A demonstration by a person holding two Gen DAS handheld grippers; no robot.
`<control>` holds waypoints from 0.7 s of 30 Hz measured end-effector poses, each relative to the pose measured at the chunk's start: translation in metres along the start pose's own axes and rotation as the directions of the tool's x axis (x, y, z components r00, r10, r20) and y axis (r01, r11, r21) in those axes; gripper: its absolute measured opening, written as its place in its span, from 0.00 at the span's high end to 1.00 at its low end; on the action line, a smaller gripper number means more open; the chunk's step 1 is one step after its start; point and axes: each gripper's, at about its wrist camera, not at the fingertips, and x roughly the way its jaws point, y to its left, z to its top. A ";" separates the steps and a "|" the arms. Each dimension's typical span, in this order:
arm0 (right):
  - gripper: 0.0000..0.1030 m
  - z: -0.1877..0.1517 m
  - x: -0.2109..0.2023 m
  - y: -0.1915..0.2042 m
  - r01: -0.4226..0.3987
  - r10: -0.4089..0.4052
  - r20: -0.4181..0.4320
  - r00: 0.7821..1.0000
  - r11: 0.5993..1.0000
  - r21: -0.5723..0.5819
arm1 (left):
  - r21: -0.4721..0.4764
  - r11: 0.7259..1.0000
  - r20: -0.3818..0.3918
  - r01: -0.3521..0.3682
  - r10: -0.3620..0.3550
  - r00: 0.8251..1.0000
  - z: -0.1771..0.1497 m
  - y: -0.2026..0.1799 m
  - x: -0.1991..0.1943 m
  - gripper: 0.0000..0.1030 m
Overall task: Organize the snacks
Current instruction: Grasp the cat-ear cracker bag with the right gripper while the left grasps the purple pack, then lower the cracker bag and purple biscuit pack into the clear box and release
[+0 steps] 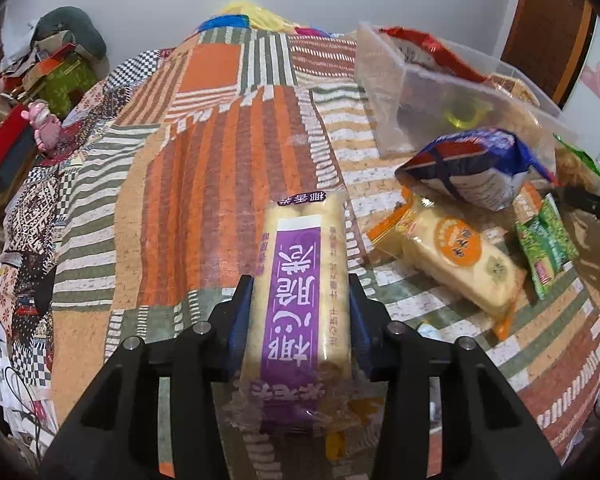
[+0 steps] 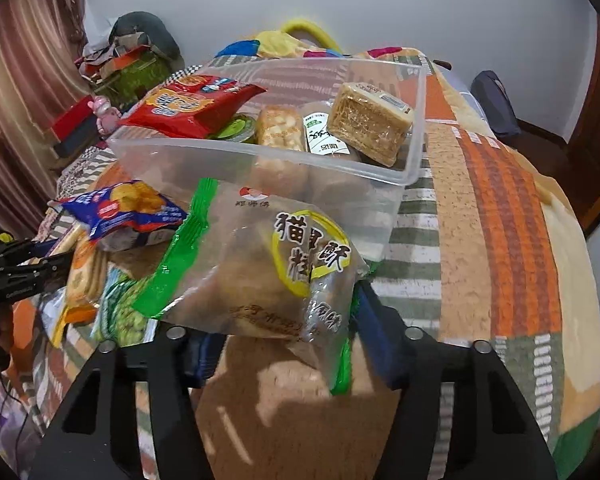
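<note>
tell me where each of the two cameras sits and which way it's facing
Left wrist: on the left gripper, looking down along its fingers across the patchwork blanket; blue-padded fingers press the purple-label cracker pack.
Right wrist: on the right gripper, facing the clear plastic bin of snacks; a green-edged pastry bag lies between its fingers, whose contact is unclear.
Shared: both show the bin, the blue snack bag and the blanket; each glimpses the other gripper at its edge.

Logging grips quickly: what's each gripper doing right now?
Left gripper: shut on the purple-label snack pack.
Right gripper: shut on the green-edged snack bag.
</note>
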 end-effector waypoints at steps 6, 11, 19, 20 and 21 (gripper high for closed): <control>0.55 -0.001 -0.023 -0.003 -0.008 0.008 0.045 0.999 1.000 0.018 | -0.012 1.000 0.063 0.004 -0.003 0.998 0.010 -0.007 -0.033 0.57; 0.55 0.005 -0.045 -0.006 -0.006 0.003 0.105 0.994 1.000 0.031 | -0.021 0.999 0.125 0.039 -0.036 0.992 0.026 -0.021 -0.061 0.57; 0.55 0.030 -0.068 -0.006 0.006 -0.011 0.195 0.981 1.000 0.029 | 0.006 0.996 0.214 0.086 -0.085 0.973 0.064 -0.054 -0.088 0.57; 0.55 0.036 -0.070 -0.007 0.005 -0.011 0.207 0.978 1.000 0.030 | 0.011 0.996 0.222 0.094 -0.094 0.970 0.071 -0.060 -0.090 0.57; 0.55 0.039 -0.070 -0.006 0.003 -0.010 0.213 0.977 1.000 0.031 | 0.016 0.995 0.228 0.101 -0.102 0.968 0.076 -0.063 -0.091 0.57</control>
